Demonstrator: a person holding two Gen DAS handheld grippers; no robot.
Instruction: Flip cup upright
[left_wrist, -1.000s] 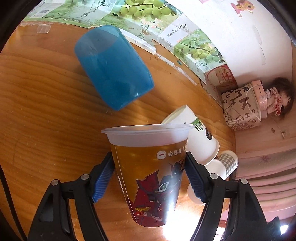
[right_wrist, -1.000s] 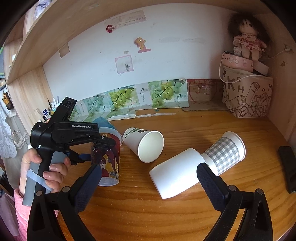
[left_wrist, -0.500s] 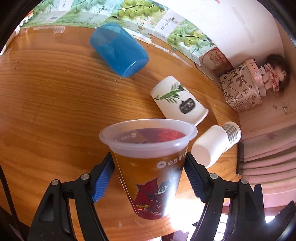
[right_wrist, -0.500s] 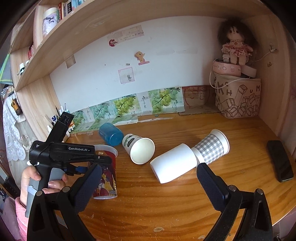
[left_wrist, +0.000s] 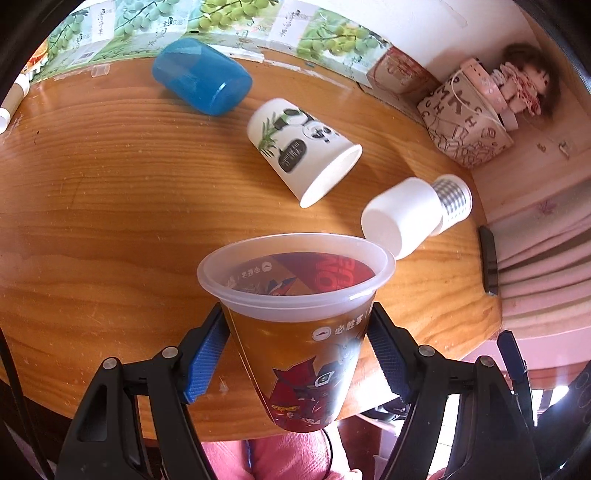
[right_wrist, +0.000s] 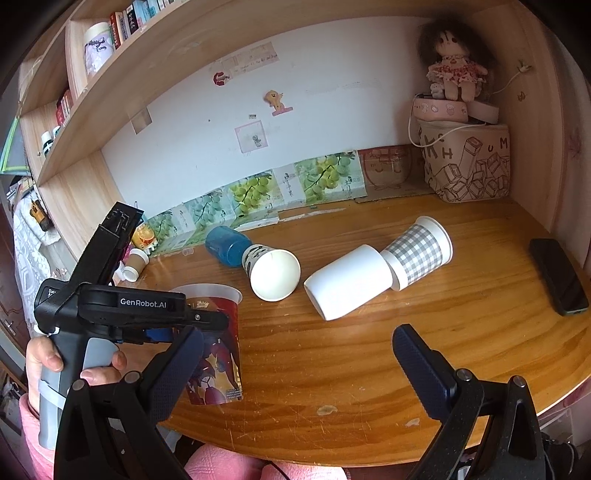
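printed cup (left_wrist: 299, 332): mouth up, clamped between the left gripper (left_wrist: 297, 354) fingers just under its rim; near the table (left_wrist: 110, 206) front edge
right gripper (right_wrist: 295, 365): fingers spread wide, empty
room: blue cup (left_wrist: 201, 75), panda cup (left_wrist: 301, 147), nested white cups (left_wrist: 413, 214) lying behind; bare wood left

The left tool (left_wrist: 299, 347) has carried the printed cup (left_wrist: 295, 317) toward the desk's (left_wrist: 110, 221) front edge.

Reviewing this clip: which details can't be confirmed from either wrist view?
- Printed cup: whether its base touches the table; the right claw arm covers it in the right wrist view.
- Blue cup: partly behind the panda cup.
- Books on the shelf: cut off, too small.
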